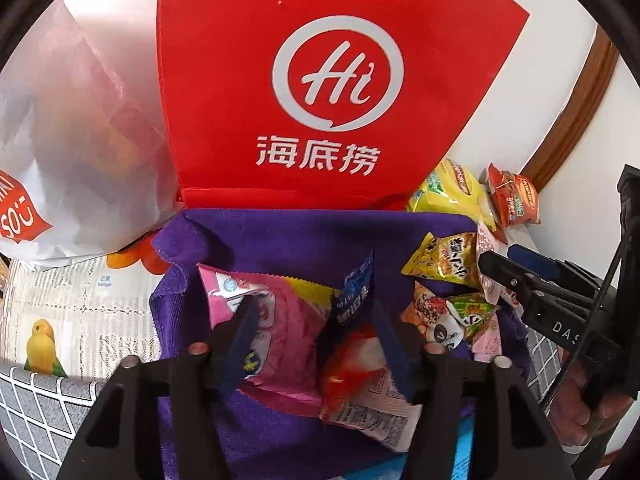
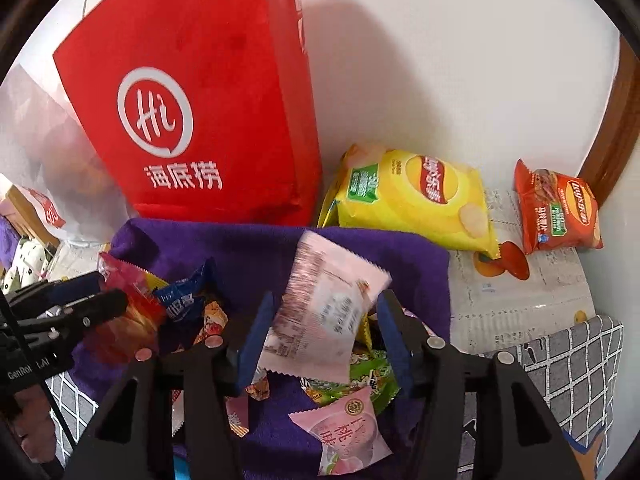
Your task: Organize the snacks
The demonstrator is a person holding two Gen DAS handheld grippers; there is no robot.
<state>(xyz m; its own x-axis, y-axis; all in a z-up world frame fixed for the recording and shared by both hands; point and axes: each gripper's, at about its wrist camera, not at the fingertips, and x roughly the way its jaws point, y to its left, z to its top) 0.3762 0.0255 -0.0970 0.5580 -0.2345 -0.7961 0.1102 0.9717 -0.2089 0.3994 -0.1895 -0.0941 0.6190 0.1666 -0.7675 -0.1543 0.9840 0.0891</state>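
A pile of small snack packets lies on a purple towel (image 1: 280, 232). My left gripper (image 1: 316, 340) stands open over a pink packet (image 1: 280, 320) and a red and white packet (image 1: 360, 372); its pads do not press on either. A blue packet (image 1: 354, 292) stands just beyond. My right gripper (image 2: 324, 336) is open, with a blurred pale pink packet (image 2: 324, 312) loose between its blue pads. Below it lie a green packet (image 2: 372, 376) and a pink peach packet (image 2: 344, 436). In the left wrist view the right gripper (image 1: 504, 260) reaches in beside a yellow packet (image 1: 444, 260).
A red fabric bag (image 1: 320, 80) stands upright behind the towel, with a white plastic bag (image 1: 80, 140) to its left. A yellow chips bag (image 2: 412, 200) and a red chips bag (image 2: 556, 212) lie by the wall. A newspaper-print cloth (image 2: 520, 300) and a grey grid cloth (image 1: 36, 412) cover the surface.
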